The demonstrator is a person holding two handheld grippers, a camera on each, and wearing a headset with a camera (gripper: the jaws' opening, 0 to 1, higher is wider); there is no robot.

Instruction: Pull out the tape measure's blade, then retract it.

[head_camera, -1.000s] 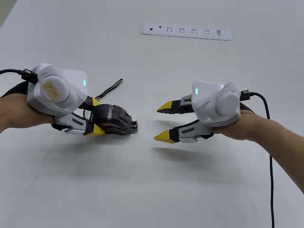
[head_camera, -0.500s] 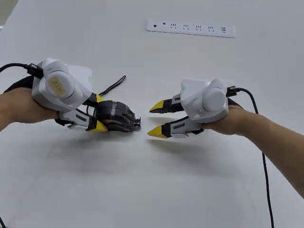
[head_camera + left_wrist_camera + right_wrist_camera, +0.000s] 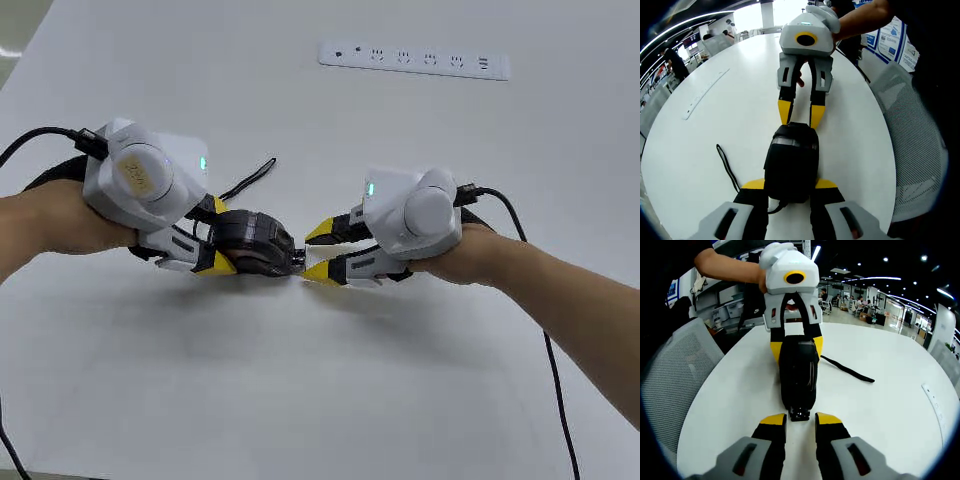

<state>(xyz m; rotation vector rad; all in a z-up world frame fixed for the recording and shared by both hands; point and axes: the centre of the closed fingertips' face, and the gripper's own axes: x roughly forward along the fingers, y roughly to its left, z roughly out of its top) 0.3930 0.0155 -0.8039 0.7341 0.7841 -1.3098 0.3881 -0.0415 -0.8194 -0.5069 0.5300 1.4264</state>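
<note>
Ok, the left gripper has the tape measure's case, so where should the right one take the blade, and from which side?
Take the end hook, the small tab jutting from the front of the tape measure. Come straight in head-on, opposite the left gripper that clamps the case. The hook points at the right gripper, whose open jaws stand on either side of it.

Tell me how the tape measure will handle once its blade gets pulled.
The tape measure looks chunky and rigid, so probably dense for its size. Clamped between the left tongs, it should not slip. Its thin strap lies limp, likely floppy.
</note>
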